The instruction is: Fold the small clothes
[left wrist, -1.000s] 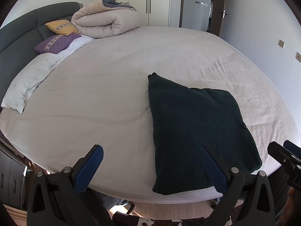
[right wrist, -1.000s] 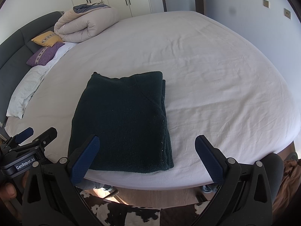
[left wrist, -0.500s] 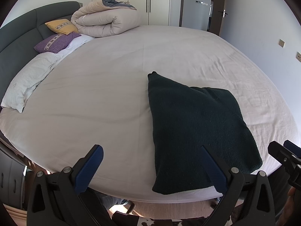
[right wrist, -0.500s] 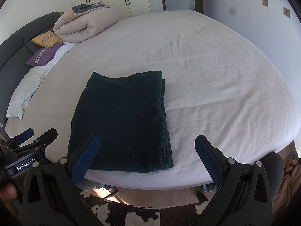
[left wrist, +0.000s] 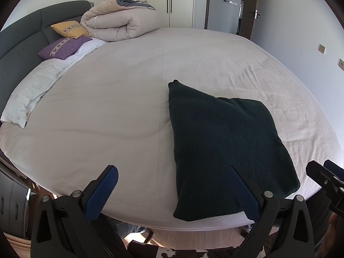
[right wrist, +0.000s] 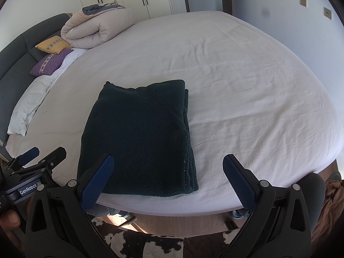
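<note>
Folded into a thick dark rectangle, garment (right wrist: 139, 137) lying near the front edge of the bed (right wrist: 247, 81), at about 11 o'clock from the right gripper (right wrist: 167, 180) and 1 o'clock from the left gripper (left wrist: 172, 193). Both held back off the mattress, spread wide and empty, probably because the folding looks finished. Hard to tell garment type; layers visible only along the right edge.
</note>
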Tool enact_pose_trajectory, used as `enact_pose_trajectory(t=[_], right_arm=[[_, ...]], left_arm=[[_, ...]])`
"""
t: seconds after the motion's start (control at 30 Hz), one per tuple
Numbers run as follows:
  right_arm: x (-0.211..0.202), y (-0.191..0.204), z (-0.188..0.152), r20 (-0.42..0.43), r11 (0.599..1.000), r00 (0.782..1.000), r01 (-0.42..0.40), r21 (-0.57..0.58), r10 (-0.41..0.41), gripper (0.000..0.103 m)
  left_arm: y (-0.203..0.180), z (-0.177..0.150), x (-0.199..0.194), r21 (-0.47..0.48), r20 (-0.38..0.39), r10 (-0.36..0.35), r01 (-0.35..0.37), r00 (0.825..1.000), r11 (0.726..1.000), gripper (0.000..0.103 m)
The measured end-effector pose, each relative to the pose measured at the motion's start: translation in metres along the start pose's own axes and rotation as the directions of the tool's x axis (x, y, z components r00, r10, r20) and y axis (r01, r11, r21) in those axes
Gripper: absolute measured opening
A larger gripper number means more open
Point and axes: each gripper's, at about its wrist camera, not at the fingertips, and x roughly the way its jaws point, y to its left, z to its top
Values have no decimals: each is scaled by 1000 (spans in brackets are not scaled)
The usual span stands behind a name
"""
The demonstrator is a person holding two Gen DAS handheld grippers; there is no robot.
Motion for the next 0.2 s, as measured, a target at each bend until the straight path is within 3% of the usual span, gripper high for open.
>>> enact_pose_trajectory(t=[0.2], right_arm=[[1, 1, -2, -5, 1000, 1000, -2, 5, 2, 103]], left_arm=[[0, -2, -2, 13, 17, 7, -7, 1000, 1000, 103]])
